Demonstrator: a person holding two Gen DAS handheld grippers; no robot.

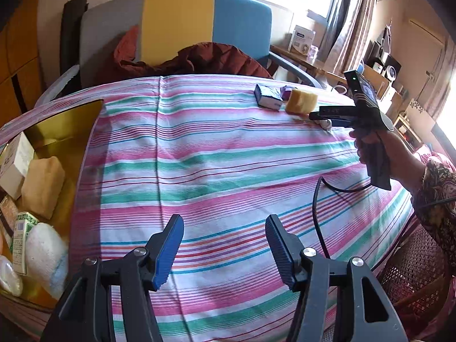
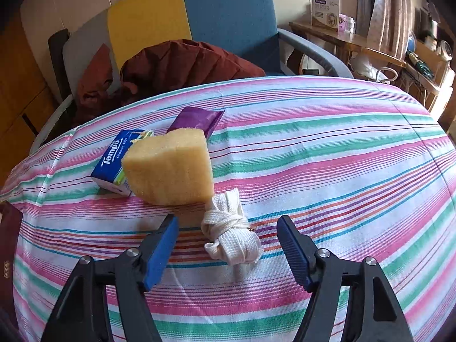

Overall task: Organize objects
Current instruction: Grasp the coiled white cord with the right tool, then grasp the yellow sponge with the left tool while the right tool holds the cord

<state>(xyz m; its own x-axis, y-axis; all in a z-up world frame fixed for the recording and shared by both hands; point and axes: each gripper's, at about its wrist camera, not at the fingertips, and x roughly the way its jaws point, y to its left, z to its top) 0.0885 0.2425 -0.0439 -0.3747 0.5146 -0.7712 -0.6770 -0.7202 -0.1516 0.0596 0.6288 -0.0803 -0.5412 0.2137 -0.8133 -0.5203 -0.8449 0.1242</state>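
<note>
So the right tool (image 2: 227, 233) sits wide open around the white strap bundle (image 2: 231, 232) on the striped tabletop (image 2: 342, 148), nothing gripped yet. My worry: the yellow sponge (image 2: 171, 168) is touching the bundle's far end, so closing sloppy could nudge it or catch a loose loop. Left tool (image 1: 225, 249) is open too, empty, near the gold box (image 1: 65, 125). The blue tissue pack (image 2: 114, 159) reads "Tempo".
</note>
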